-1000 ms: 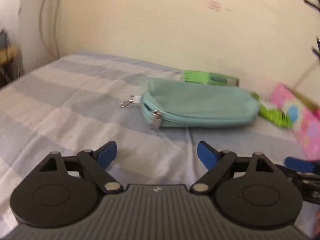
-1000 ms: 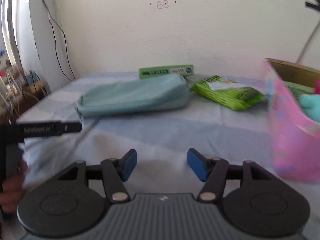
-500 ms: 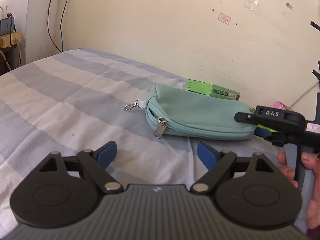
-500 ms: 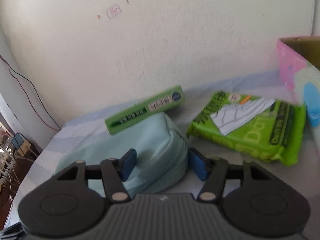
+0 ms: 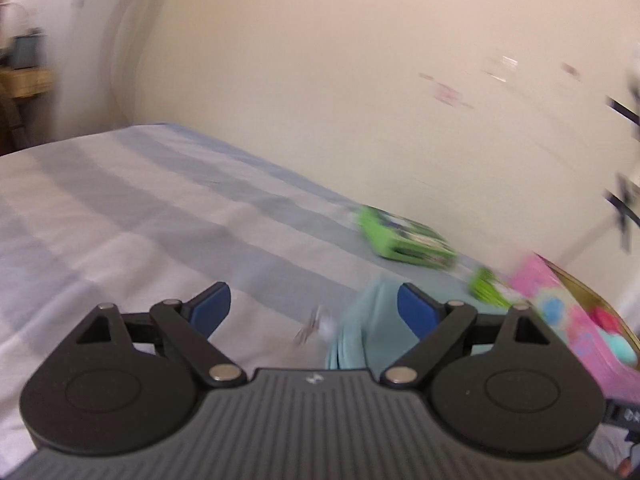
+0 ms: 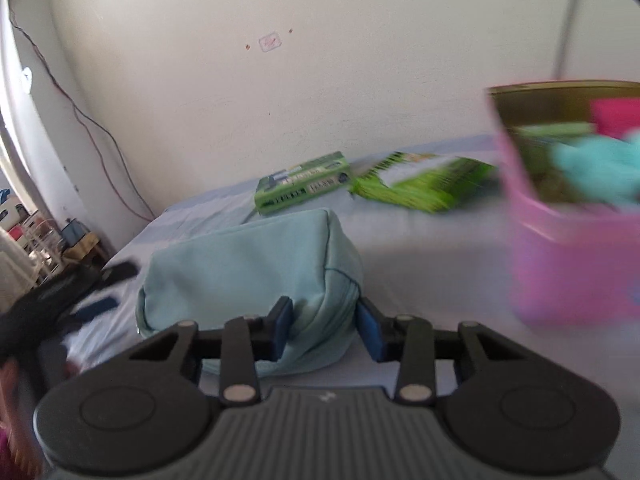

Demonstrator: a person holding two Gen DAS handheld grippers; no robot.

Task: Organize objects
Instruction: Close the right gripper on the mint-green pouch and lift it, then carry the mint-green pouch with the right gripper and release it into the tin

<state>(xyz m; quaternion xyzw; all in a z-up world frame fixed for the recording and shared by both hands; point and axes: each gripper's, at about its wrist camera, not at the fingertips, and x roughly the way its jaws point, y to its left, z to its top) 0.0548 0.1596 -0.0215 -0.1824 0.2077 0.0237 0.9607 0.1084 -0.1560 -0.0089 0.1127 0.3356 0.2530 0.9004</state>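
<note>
A teal zip pouch (image 6: 248, 264) lies on the striped bed sheet (image 5: 120, 216). My right gripper (image 6: 326, 330) has the pouch's near end between its blue pads, and its jaws are closing, pinching the fabric. In the left wrist view the pouch (image 5: 376, 320) shows blurred just behind the right fingertip, its metal clip (image 5: 312, 326) in the gap. My left gripper (image 5: 314, 310) is open, its jaws opening with nothing gripped. It also shows as a dark blur (image 6: 80, 304) beside the pouch's far end.
A green box (image 6: 304, 188) and a green packet (image 6: 424, 192) lie by the wall behind the pouch. A pink box (image 6: 572, 272) holding teal and red items stands at the right. A hand (image 6: 12, 392) shows at the lower left.
My right gripper pulled back to the pouch's near end and closed on it. The left view swung, so the pouch now sits low by the right finger.
</note>
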